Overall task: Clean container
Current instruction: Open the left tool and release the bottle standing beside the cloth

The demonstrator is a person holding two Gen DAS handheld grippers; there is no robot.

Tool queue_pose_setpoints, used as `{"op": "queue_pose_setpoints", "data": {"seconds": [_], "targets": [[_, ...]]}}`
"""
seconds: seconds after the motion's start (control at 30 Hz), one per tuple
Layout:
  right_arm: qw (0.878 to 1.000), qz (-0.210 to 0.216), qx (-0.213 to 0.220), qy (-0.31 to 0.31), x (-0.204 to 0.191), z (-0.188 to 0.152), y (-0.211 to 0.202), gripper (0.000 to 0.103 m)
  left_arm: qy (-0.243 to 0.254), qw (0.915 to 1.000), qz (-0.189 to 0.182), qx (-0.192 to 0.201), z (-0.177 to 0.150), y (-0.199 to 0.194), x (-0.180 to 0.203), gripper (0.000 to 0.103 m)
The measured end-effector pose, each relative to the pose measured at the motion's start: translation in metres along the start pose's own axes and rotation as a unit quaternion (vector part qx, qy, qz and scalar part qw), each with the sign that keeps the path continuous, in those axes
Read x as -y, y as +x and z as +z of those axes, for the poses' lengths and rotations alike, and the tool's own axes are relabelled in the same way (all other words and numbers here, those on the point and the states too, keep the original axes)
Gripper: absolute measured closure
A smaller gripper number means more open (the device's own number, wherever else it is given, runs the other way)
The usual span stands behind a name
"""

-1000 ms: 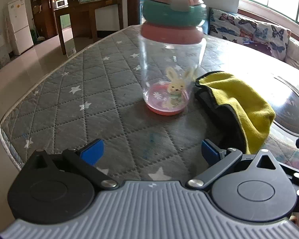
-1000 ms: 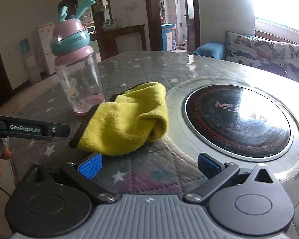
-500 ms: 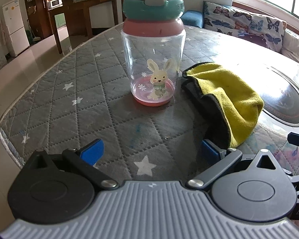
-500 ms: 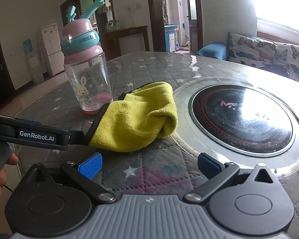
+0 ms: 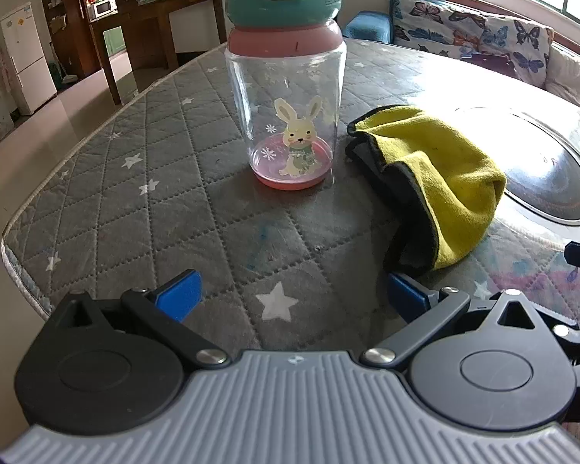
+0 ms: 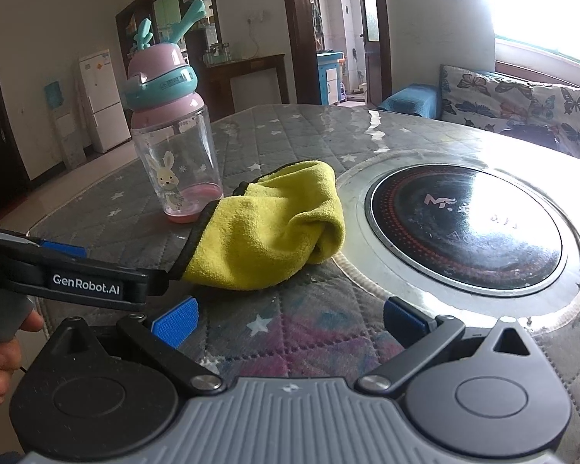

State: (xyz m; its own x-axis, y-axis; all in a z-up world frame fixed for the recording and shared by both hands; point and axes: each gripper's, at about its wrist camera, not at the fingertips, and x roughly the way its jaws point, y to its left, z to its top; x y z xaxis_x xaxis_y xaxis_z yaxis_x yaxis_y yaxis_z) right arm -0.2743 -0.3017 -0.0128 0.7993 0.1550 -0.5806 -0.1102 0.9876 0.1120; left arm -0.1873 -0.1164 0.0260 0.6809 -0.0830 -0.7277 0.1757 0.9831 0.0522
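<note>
Bottle (image 5: pixel 286 116) stands upright on counter (image 5: pixel 143 201) straight ahead of left claw (image 5: pixel 290 295), yellow cloth (image 6: pixel 266 232) just ahead of right claw (image 6: pixel 288 319); both claws level, wide open, empty.

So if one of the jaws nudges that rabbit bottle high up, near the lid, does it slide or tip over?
Probably tips. The bottle stands tall on a narrow pink base, with a bulky lid and antlers on top. The clear body looks empty, so it is likely light and offers little resistance. The quilted table cover may grip the base rather than let it slide.
</note>
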Motion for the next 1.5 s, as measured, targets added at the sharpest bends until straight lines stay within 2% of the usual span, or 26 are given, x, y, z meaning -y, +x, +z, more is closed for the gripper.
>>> {"op": "queue_pose_setpoints", "data": {"seconds": [0.93, 1.5], "targets": [[1.0, 0.0, 0.015, -0.001, -0.009, -0.006, -0.021, 0.0, 0.012, 0.9999, 0.002, -0.006, -0.016, -0.015, 0.004, 0.0], [1.0, -0.013, 0.011, 0.018, 0.005, -0.012, -0.026, 0.0, 0.0, 0.9998, 0.013, -0.016, -0.017, -0.01, -0.007, 0.0]]}}
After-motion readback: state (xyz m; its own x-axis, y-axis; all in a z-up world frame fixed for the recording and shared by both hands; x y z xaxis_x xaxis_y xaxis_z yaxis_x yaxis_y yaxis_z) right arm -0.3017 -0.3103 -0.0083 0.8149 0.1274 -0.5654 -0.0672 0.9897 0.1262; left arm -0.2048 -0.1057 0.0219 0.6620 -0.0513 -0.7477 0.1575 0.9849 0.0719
